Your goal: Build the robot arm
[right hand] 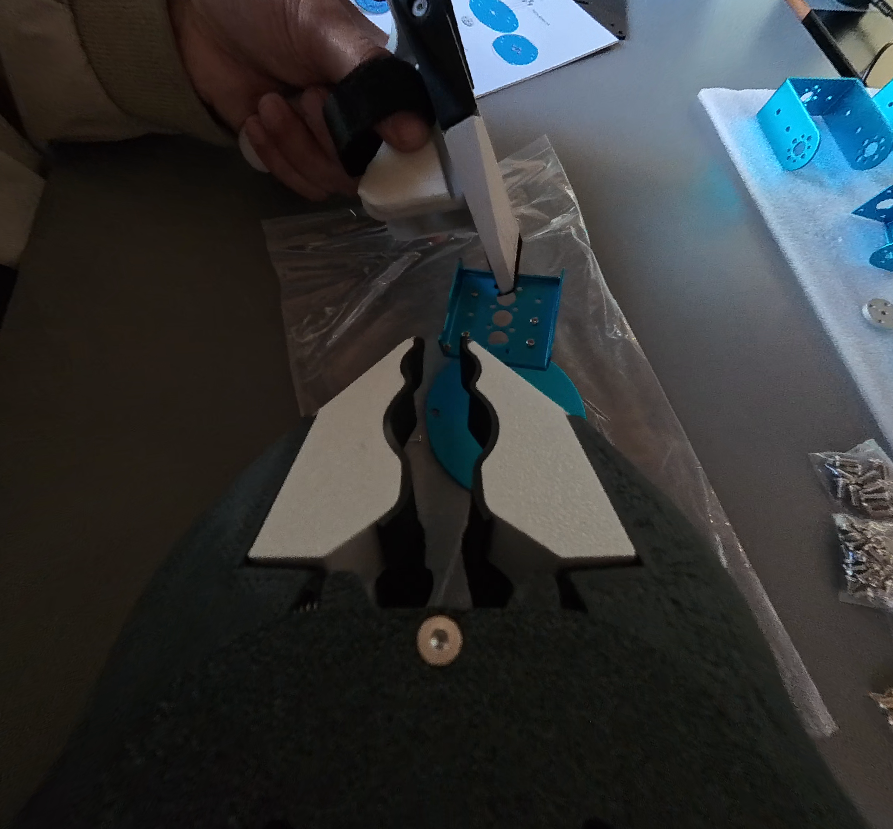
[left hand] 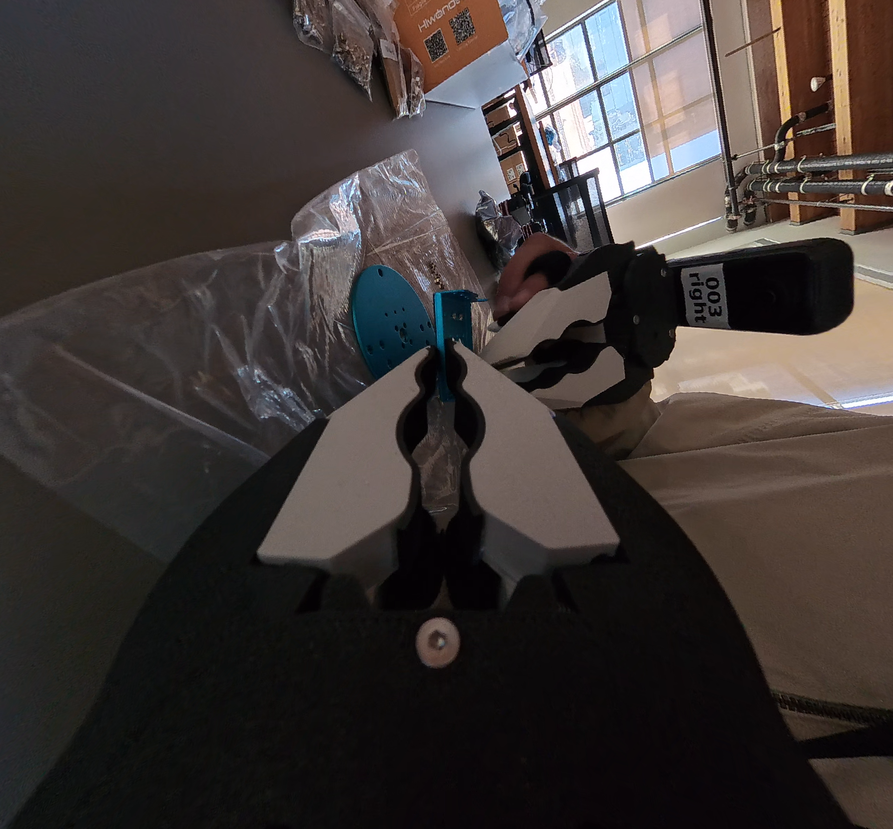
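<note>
My left gripper (left hand: pixel 442 351) is shut on the wall of a small blue metal bracket (left hand: pixel 452 327) with several holes. It holds the bracket upright over a round blue disc (left hand: pixel 386 322). In the right wrist view the left gripper (right hand: pixel 505 281) comes down from above onto the bracket (right hand: pixel 502 322), which rests on the disc (right hand: pixel 454 424). My right gripper (right hand: pixel 442 344) has a narrow gap between its jaws and nothing shows between them. Its tips are at the bracket's near left corner, just above the disc. It also shows in the left wrist view (left hand: pixel 493 351).
The disc lies on a clear plastic bag (right hand: pixel 338 284) on a grey table (right hand: pixel 676 177). To the right, a white foam sheet (right hand: pixel 792 206) carries blue U-brackets (right hand: pixel 821 124). Screw bags (right hand: pixel 860 482) lie near right, a printed sheet (right hand: pixel 555 18) behind. An orange box (left hand: pixel 444 8) stands farther off. My two grippers' fingertips are within a few centimetres of each other.
</note>
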The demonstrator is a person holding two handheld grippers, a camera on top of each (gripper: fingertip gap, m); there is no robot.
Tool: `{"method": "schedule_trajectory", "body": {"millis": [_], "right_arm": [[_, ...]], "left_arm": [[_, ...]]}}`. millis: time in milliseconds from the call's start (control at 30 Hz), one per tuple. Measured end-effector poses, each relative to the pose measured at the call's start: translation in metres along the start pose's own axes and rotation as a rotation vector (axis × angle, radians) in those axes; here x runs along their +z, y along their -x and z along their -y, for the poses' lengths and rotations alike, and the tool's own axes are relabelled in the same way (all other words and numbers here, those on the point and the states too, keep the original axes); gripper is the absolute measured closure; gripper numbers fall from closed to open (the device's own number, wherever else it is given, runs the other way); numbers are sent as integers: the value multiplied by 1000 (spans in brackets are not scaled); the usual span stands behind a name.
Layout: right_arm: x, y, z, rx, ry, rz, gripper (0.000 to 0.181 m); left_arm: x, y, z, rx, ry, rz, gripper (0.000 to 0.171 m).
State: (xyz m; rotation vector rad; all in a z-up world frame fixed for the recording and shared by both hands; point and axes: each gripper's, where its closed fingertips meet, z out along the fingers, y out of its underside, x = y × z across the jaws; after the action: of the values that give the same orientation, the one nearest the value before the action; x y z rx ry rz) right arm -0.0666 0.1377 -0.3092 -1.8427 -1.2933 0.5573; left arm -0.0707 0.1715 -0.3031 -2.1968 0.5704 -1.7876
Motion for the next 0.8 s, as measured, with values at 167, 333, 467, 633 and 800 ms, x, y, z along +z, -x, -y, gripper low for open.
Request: {"method": "schedule_trajectory", "body": {"millis": [167, 333, 467, 633, 800], "right_arm": [[-2, -1, 1, -30, -20, -10, 178], [-2, -1, 1, -55, -22, -25, 179], [-4, -3, 2, -71, -30, -45, 179], [-6, -3, -1, -62, -22, -48, 179], [-8, -7, -6, -60, -6, -74, 179]], "left_arm": [[0, 0, 0, -1, 3, -3, 170], [0, 0, 0, -2, 3, -4, 170], [0, 0, 0, -3, 1, -5, 170], [-1, 1, 1, -8, -6, -1, 170], [-1, 1, 2, -6, -9, 4, 170]]}}
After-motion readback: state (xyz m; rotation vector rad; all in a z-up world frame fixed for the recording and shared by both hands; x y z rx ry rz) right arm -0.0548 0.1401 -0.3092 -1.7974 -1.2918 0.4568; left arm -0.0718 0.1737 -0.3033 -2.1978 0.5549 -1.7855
